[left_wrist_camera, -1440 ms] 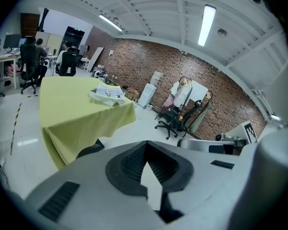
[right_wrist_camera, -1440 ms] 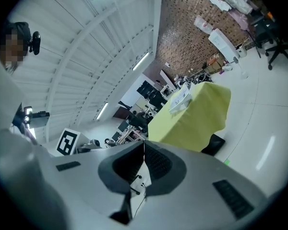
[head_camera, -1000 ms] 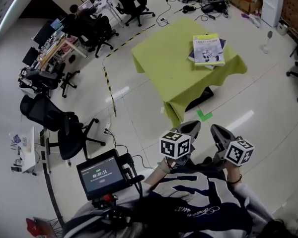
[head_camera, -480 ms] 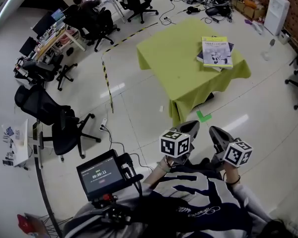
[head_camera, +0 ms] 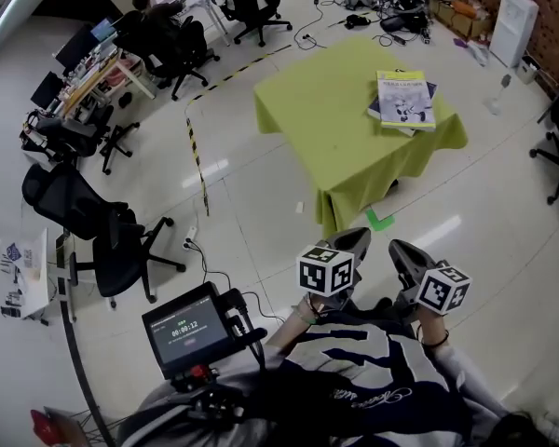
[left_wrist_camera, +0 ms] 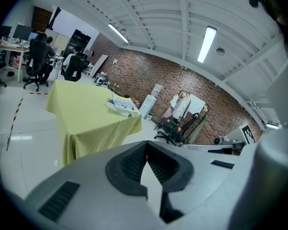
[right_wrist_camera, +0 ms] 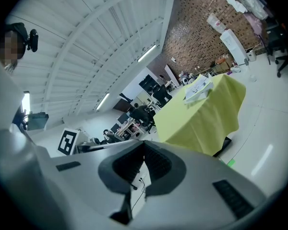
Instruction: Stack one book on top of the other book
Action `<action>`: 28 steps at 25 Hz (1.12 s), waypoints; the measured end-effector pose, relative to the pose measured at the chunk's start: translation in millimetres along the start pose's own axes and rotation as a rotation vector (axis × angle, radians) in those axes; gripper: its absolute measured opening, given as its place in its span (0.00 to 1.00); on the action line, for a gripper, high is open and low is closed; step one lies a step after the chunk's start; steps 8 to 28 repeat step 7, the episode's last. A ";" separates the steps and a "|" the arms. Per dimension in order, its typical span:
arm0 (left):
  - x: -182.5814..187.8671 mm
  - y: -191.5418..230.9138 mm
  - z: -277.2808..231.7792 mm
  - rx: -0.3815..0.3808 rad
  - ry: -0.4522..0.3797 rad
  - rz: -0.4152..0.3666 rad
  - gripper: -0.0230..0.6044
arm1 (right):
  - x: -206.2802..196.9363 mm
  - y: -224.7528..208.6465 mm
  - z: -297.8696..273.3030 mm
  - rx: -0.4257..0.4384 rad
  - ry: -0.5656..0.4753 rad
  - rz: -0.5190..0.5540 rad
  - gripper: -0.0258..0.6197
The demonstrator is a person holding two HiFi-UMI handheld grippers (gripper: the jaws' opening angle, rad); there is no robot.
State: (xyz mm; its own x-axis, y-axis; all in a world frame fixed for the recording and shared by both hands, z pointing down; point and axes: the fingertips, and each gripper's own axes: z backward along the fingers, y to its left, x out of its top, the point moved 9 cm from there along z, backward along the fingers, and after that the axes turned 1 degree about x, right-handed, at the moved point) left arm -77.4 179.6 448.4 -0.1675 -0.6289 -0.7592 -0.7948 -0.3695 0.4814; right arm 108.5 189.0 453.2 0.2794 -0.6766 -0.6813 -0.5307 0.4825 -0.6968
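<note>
Two books lie stacked on the far right part of the yellow-green table [head_camera: 335, 110]. The top book [head_camera: 406, 95] has a yellow and white cover; a darker book [head_camera: 375, 111] peeks out beneath it. My left gripper [head_camera: 358, 239] and right gripper [head_camera: 397, 249] hang side by side close to my body, well short of the table, both shut and empty. The left gripper view shows its jaws [left_wrist_camera: 146, 146] meeting, with the books [left_wrist_camera: 123, 105] far off on the table [left_wrist_camera: 86, 111]. In the right gripper view the jaws [right_wrist_camera: 144, 145] also meet, and the books [right_wrist_camera: 198, 87] are distant.
A green tape mark [head_camera: 382, 219] sits on the floor before the table. Striped tape [head_camera: 197, 156] runs along the floor at left. Black office chairs [head_camera: 112, 245] stand at left, desks with seated people behind. Cables and a white unit [head_camera: 511, 9] are beyond the table. A small screen [head_camera: 188, 328] hangs at my chest.
The whole view has shifted a little, so the chairs and floor slid leftward. Both grippers stay shut and low before my body. The books have not moved on the table.
</note>
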 end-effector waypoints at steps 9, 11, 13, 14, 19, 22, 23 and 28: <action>-1.6 8.5 6.9 0.002 0.008 0.012 0.04 | -5.3 6.9 -4.0 -0.006 0.003 0.003 0.04; -1.6 8.5 6.9 0.002 0.008 0.012 0.04 | -5.3 6.9 -4.0 -0.006 0.003 0.003 0.04; -1.6 8.5 6.9 0.002 0.008 0.012 0.04 | -5.3 6.9 -4.0 -0.006 0.003 0.003 0.04; -1.6 8.5 6.9 0.002 0.008 0.012 0.04 | -5.3 6.9 -4.0 -0.006 0.003 0.003 0.04; -1.6 8.5 6.9 0.002 0.008 0.012 0.04 | -5.3 6.9 -4.0 -0.006 0.003 0.003 0.04; -1.6 8.5 6.9 0.002 0.008 0.012 0.04 | -5.3 6.9 -4.0 -0.006 0.003 0.003 0.04; -1.6 8.5 6.9 0.002 0.008 0.012 0.04 | -5.3 6.9 -4.0 -0.006 0.003 0.003 0.04; -1.6 8.5 6.9 0.002 0.008 0.012 0.04 | -5.3 6.9 -4.0 -0.006 0.003 0.003 0.04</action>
